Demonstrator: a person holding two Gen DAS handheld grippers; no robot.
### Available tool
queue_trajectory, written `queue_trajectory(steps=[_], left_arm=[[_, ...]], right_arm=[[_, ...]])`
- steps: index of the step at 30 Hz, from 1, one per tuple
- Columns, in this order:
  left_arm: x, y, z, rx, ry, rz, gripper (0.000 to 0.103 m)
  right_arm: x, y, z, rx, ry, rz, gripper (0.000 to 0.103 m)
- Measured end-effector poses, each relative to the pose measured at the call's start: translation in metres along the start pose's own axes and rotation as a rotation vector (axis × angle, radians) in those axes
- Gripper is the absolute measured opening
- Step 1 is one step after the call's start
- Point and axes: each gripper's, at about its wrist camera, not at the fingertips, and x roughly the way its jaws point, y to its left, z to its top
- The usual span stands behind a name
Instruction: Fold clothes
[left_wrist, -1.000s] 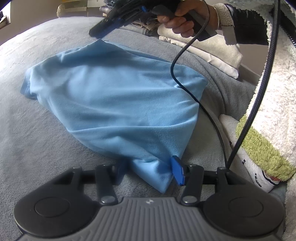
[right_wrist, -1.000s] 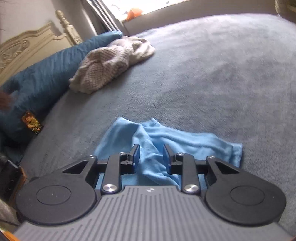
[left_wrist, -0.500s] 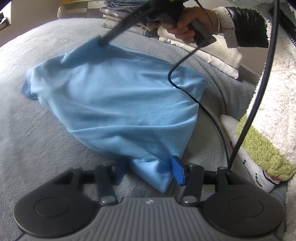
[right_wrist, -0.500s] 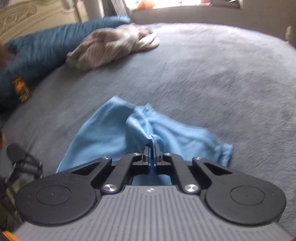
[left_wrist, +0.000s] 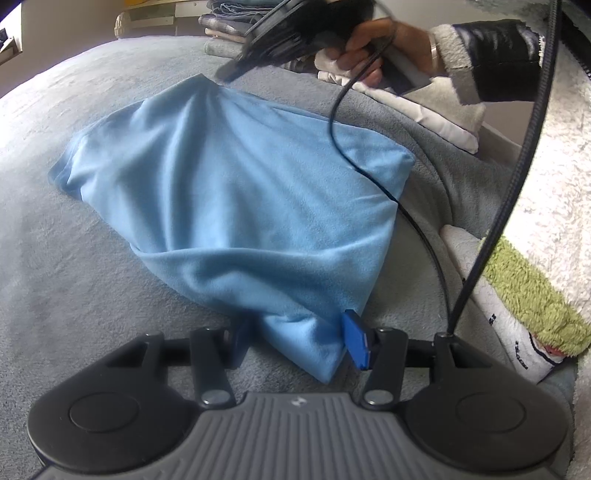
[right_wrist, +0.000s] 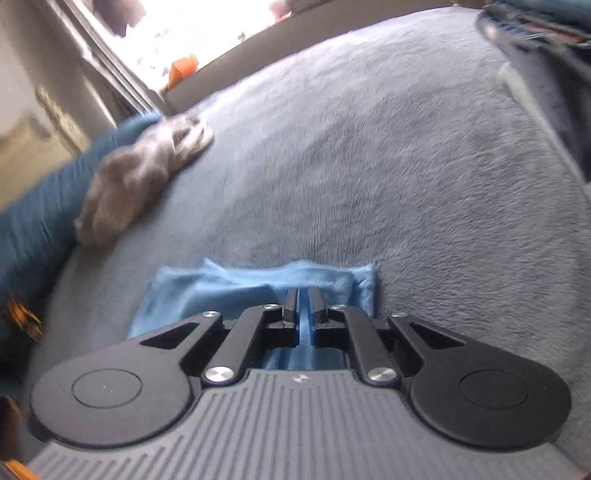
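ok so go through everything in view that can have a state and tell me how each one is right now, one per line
Light blue garment: spread on the bed, creased, not yet folded, far corner lifted.
Right tool: shut on the light blue garment's far corner.
Left tool: partly open around the near corner; grip unclear.
Stack of clothes: folded, at the bed's edge.
Beige knit: crumpled, unfolded, blurred.
Grey blanket: laid flat over the bed.

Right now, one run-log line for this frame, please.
stage: fold starting | left gripper: holding blue cloth near corner | right gripper: shut on far corner, lifted | bed: grey
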Motion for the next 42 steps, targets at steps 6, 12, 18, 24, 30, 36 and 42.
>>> queue_trajectory(steps=[6, 12, 18, 24, 30, 36, 42], left_arm=[[-0.002, 0.003, -0.003, 0.008, -0.005, -0.005, 0.055], [-0.003, 0.000, -0.006, 0.016, -0.009, -0.003, 0.056], [-0.002, -0.002, -0.005, 0.016, -0.006, 0.007, 0.058], [-0.003, -0.005, -0.009, 0.023, -0.004, 0.016, 0.058], [-0.002, -0.007, -0.009, 0.028, -0.001, 0.021, 0.059], [-0.001, -0.008, -0.009, 0.038, -0.002, 0.024, 0.060], [-0.001, -0.007, -0.009, 0.040, -0.003, 0.018, 0.060]], right_arm=[[-0.040, 0.019, -0.016, -0.082, 0.123, 0.103, 0.006], [-0.043, 0.031, -0.059, -0.161, 0.281, 0.030, 0.007], [-0.039, 0.030, -0.071, -0.169, 0.309, -0.009, 0.009], [-0.040, 0.025, -0.070, -0.123, 0.296, -0.009, 0.014], [-0.039, 0.027, -0.071, -0.135, 0.282, -0.006, 0.033], [-0.038, 0.031, -0.075, -0.173, 0.264, -0.010, 0.004], [-0.047, 0.015, -0.076, -0.094, 0.214, -0.050, 0.003]])
